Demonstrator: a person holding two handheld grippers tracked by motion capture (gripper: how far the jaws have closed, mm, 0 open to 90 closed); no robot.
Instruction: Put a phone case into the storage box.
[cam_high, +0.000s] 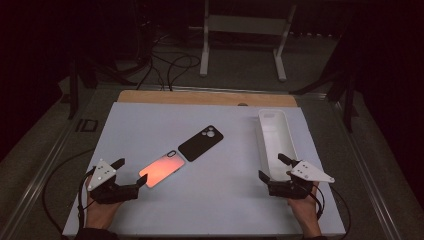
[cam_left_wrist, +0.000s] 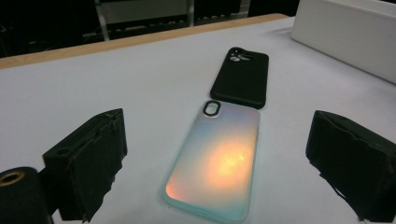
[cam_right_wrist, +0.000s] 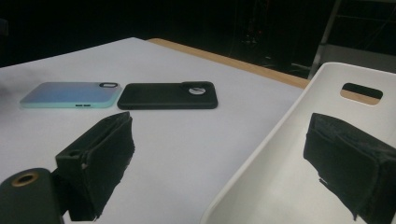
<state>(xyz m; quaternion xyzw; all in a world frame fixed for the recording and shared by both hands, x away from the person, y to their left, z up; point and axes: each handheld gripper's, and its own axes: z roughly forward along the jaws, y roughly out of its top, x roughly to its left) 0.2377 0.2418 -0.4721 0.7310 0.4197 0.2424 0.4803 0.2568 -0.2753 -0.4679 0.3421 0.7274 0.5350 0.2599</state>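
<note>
Nearby, the left tool (cam_high: 129, 171) gapes wide and empty, an iridescent phone case (cam_left_wrist: 218, 161) just ahead between its jaws. The right tool (cam_high: 272, 166), equally wide, straddles the white bin's (cam_high: 263, 150) wall.

Iridescent orange-teal phone case (cam_left_wrist: 217, 158); matte black phone case (cam_left_wrist: 241, 78); white bin (cam_high: 276, 142).

We see a pearly phone case (cam_left_wrist: 217, 161) lying flat, back up, on the white table (cam_high: 150, 130), glowing orange at its middle, its camera hole at the far end. A black phone case (cam_left_wrist: 242, 77) lies flat just beyond it, corners nearly touching. A long white bin (cam_high: 276, 140) stands at the right.
</note>
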